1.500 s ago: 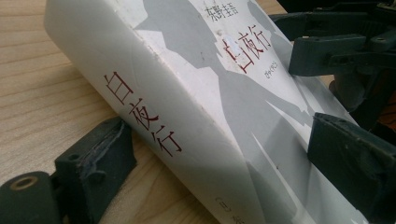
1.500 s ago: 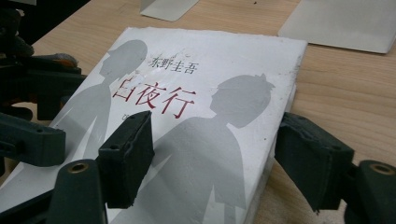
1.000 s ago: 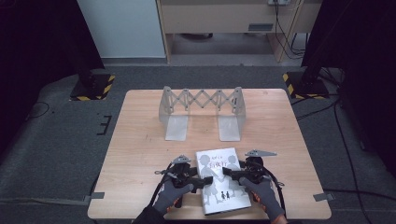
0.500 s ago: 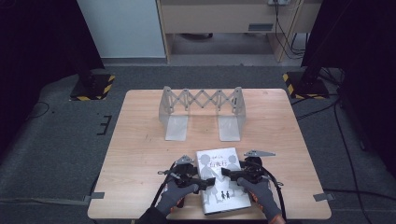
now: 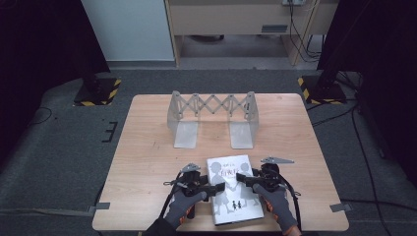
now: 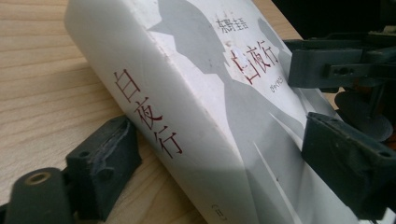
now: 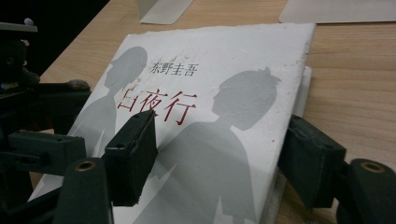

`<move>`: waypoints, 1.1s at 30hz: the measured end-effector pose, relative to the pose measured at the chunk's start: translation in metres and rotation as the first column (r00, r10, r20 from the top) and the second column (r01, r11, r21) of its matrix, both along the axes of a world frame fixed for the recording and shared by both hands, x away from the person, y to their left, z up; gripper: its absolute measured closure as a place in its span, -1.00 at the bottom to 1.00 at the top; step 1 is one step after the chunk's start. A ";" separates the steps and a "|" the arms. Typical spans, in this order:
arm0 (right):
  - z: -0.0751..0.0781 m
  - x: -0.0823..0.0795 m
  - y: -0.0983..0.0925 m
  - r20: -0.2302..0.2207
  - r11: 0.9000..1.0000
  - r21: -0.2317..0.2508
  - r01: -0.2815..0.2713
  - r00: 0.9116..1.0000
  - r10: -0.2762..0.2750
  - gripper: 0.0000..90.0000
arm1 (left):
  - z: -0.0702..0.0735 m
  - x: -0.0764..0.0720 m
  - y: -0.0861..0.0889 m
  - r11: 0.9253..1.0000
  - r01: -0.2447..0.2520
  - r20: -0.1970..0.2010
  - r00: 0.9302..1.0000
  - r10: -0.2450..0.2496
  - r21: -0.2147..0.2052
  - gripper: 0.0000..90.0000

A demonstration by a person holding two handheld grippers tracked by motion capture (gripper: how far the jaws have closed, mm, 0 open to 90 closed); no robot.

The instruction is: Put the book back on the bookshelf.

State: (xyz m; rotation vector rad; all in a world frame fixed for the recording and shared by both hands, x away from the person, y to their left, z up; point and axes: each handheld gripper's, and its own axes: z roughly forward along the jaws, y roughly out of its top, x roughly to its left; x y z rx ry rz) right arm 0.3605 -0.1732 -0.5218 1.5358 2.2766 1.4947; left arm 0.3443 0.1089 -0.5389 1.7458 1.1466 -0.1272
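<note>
Lying flat at the surface's [image 5: 147, 162] near edge, the thick white paperback [image 5: 231, 189] looks heavy, slick-covered; both grippers, left gripper [image 5: 216, 188] and right gripper [image 5: 239, 179], straddle opposite edges, jaws wide, not clamping.

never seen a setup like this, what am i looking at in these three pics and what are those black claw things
There is no robot here. A person at a wooden table holds a hand-operated gripper in each gloved hand: the left gripper and the right gripper. Each has two black jaws.

The wide picture comes from a fixed camera above the person's side of the table. The two close-ups come from small cameras riding on the grippers, looking along their own jaws.

On the table lies a white book with grey silhouettes and red characters on its cover. Farther back stands an expanding metal book rack.

Each gripper has its jaws open astride one side of the book, one jaw over the cover and one beside the edge. The book is not clamped yet.
</note>
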 end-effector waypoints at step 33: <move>0.038 -0.010 0.004 0.238 0.991 0.128 -0.036 0.971 0.004 0.13 | 0.038 0.000 0.002 0.994 0.079 0.169 0.983 -0.066 -0.074 -0.46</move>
